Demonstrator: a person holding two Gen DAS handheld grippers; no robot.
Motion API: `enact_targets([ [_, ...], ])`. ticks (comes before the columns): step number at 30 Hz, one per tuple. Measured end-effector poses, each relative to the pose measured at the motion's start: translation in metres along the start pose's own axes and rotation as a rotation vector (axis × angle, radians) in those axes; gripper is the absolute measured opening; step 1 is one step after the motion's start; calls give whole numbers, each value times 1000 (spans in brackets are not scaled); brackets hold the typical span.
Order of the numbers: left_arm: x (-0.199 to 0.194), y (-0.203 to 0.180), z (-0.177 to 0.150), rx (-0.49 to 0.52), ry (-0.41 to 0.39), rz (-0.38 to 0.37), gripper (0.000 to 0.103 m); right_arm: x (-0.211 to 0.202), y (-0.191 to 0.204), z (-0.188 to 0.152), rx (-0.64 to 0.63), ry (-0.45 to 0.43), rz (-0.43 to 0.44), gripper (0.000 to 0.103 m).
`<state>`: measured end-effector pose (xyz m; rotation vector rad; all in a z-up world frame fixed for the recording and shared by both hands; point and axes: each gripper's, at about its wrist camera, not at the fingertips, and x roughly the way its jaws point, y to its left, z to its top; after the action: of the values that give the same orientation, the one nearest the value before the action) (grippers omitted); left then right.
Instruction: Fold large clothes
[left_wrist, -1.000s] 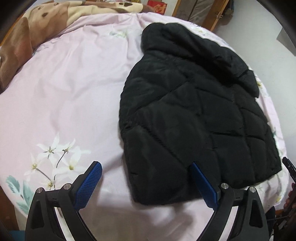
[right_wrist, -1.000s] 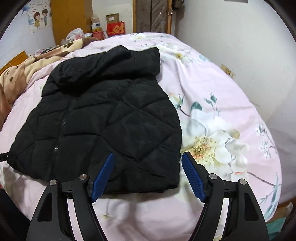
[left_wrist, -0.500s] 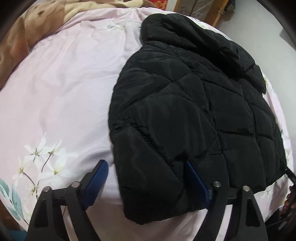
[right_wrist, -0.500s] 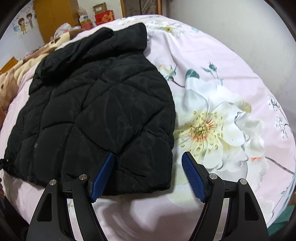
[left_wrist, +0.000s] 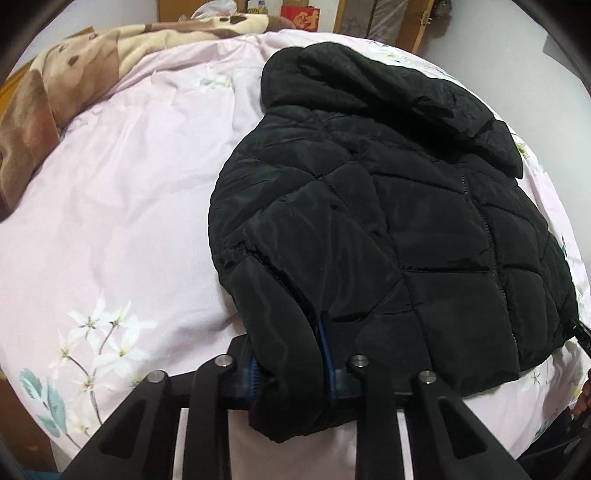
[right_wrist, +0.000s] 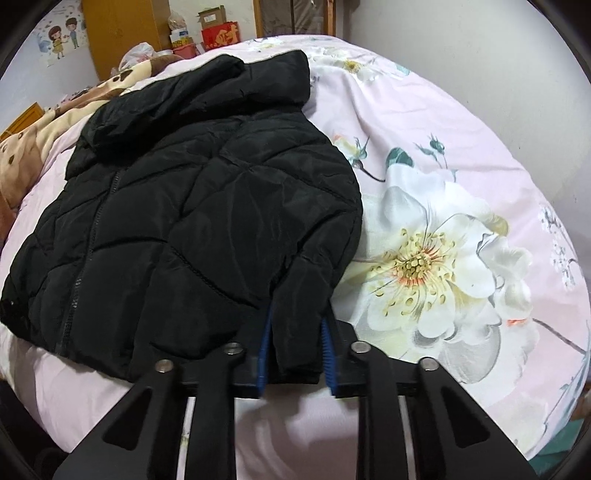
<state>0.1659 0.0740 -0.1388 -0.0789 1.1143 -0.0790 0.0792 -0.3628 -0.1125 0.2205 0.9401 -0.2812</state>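
One black quilted jacket (left_wrist: 388, 221) was laid flat on a bed, on a pink bedsheet (left_wrist: 122, 206) printed with white flowers, its collar end turned away from the cameras and its hem nearest them. The shell was seen to be smooth and slightly glossy, puffed into diamond-shaped panels by stitched seams, with a single zip running down the front.

Two tongs were counted, one in each view. The left tongs (left_wrist: 290, 363) had just been closing, and the near left sleeve end of the jacket was pinched between their blue ribbed pads. The right tongs (right_wrist: 295, 356) had likewise just been closing, and the near right sleeve end was clamped between theirs. In both views the pads were largely hidden by bunched black fabric, so that only thin blue strips were shown.

One brown and cream plush blanket (left_wrist: 74, 70) was bunched at the far left of the bed. A wooden cupboard (right_wrist: 122, 33) and one red box (right_wrist: 221, 35) were made out beyond the bed. The jacket's far hem corner was cut off at the edge of each view.
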Motion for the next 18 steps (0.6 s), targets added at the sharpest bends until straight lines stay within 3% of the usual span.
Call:
enact_targets([
  [12, -59, 6, -15, 4, -45, -70, 21, -62, 3, -5, -22, -79, 48, 16],
  [18, -90, 10, -39, -2, -44, -100, 21, -97, 0, -12, -1, -84, 79, 15],
])
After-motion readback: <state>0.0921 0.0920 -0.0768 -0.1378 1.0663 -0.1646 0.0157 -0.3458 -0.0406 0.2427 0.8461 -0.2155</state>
